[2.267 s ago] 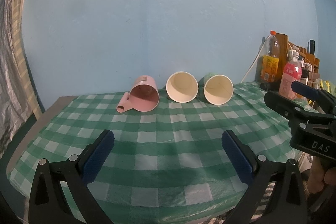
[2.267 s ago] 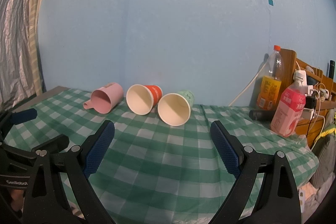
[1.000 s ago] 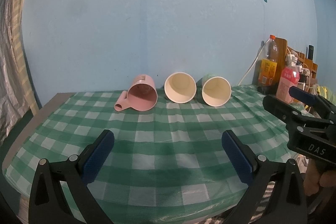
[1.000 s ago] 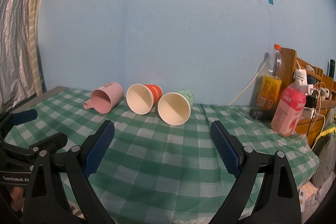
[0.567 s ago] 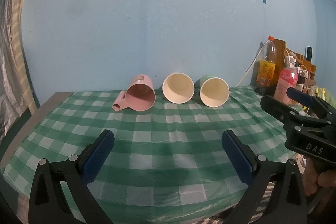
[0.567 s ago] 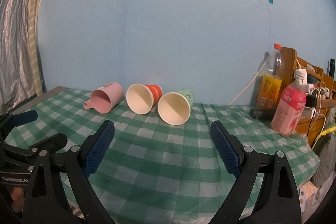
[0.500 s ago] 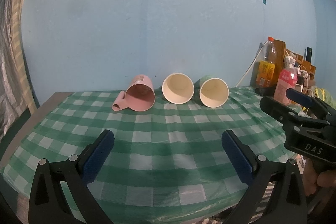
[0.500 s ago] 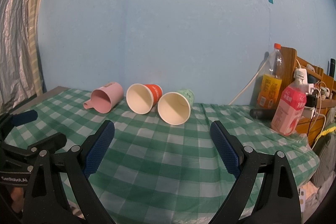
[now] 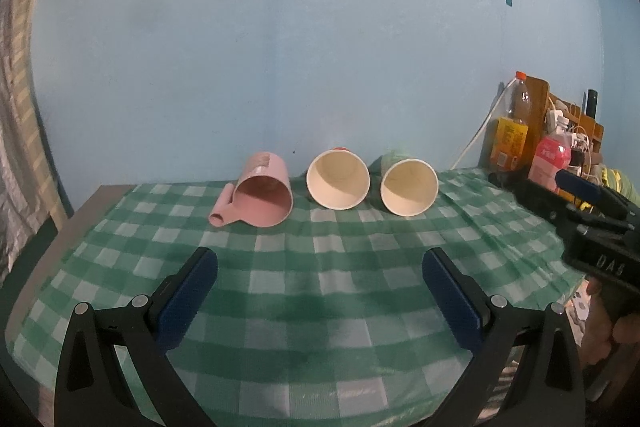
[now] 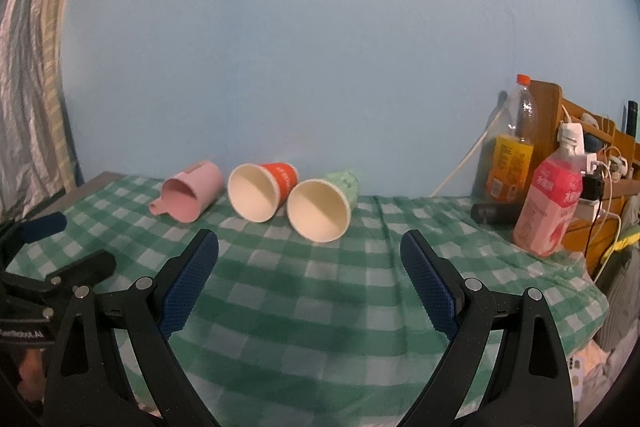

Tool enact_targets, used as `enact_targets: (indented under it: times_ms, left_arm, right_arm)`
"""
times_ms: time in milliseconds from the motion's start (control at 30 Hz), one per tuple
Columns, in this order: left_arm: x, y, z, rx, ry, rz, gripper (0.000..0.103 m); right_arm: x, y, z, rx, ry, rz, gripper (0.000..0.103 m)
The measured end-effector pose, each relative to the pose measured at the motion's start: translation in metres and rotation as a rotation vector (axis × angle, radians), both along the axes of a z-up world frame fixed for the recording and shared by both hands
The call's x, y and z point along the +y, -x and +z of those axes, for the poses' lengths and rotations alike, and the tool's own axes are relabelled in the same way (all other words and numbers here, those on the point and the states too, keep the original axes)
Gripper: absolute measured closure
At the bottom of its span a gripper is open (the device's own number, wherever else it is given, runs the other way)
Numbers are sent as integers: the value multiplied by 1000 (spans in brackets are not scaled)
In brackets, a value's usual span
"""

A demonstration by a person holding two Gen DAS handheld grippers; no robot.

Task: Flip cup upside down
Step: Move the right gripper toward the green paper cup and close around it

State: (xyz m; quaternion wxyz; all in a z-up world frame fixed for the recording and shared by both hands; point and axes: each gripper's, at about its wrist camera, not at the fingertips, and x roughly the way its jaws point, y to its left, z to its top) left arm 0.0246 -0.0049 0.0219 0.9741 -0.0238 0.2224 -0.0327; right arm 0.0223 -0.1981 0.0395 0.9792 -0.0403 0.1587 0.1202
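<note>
Three cups lie on their sides in a row at the back of the green checked table, mouths facing me: a pink handled mug (image 9: 262,193) (image 10: 191,196), an orange paper cup (image 9: 338,179) (image 10: 262,190) and a green paper cup (image 9: 408,187) (image 10: 322,209). My left gripper (image 9: 320,269) is open and empty, well short of the cups. My right gripper (image 10: 310,253) is open and empty, just in front of the green cup. Each gripper shows at the edge of the other's view.
The checked tablecloth (image 9: 320,291) covers the table. At the right stand an orange drink bottle (image 10: 512,151), a pink drink bottle (image 10: 548,203), a dark cylinder (image 10: 494,214) and a wooden rack with cables (image 10: 592,147). A blue wall is behind; foil curtain on the left.
My left gripper has drawn back and drifted slightly, so the cups look a little smaller and farther left. The right gripper has barely moved. Both stay open.
</note>
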Motion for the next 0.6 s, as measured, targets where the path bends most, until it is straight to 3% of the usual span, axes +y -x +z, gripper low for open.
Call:
enact_targets:
  times_ms: [367,600]
  left_arm:
    - [-29,-79,35,185,-36,-83,0]
    - [-47,-129,38,277,-34,-66,0]
  right_arm:
    - [-43,-59,43,133,-117,15,12]
    - [-68,-112,42,342,-236,32,12]
